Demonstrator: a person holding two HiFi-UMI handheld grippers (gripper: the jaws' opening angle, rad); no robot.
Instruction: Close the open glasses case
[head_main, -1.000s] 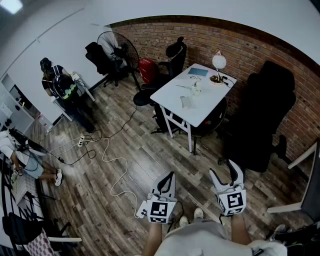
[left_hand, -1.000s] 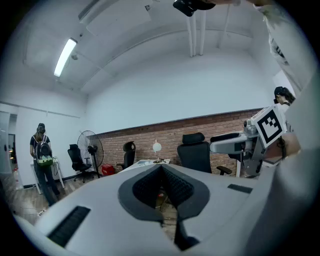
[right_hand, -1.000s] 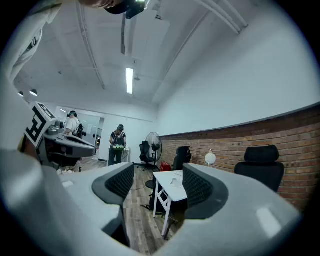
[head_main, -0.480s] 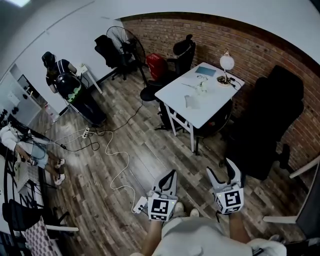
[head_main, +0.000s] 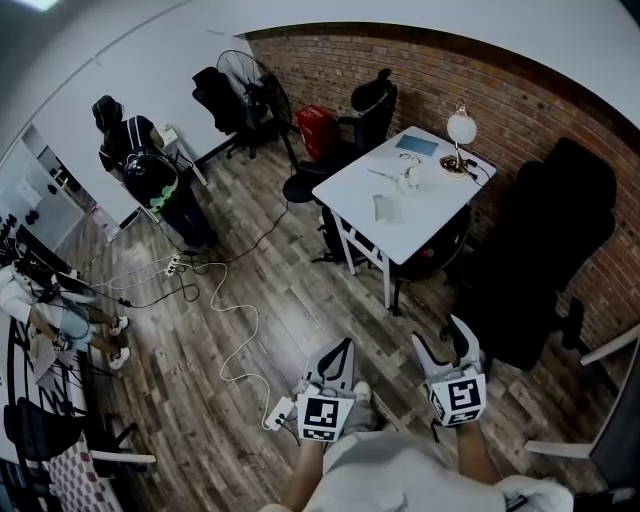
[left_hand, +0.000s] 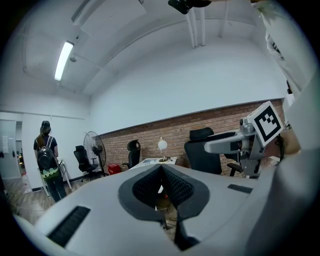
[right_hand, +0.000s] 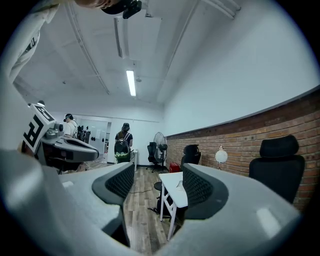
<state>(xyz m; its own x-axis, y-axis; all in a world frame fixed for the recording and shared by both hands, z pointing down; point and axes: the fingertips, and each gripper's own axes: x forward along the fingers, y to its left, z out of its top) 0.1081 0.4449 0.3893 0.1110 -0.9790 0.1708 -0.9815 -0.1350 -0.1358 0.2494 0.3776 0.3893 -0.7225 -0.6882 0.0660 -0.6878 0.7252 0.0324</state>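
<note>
A white table (head_main: 425, 215) stands by the brick wall, well ahead of both grippers. A small pale thing (head_main: 383, 207) lies on it, too small to tell whether it is the glasses case. My left gripper (head_main: 342, 347) is held low at the bottom of the head view, its jaws shut with nothing between them (left_hand: 161, 168). To its right my right gripper (head_main: 445, 338) stands open and empty, and the table (right_hand: 172, 187) shows between its jaws (right_hand: 157, 182). Both are far from the table.
A desk lamp (head_main: 461, 128) and a blue book (head_main: 417, 146) are on the table. Black office chairs (head_main: 545, 250) stand around it. A white cable and power strip (head_main: 280, 412) lie on the wood floor. A person with a backpack (head_main: 150, 175) stands left; a fan (head_main: 245, 80) is behind.
The head view has shifted and the table sits slightly nearer and further right. The person with the backpack has shifted a little. Both grippers keep the same pose.
</note>
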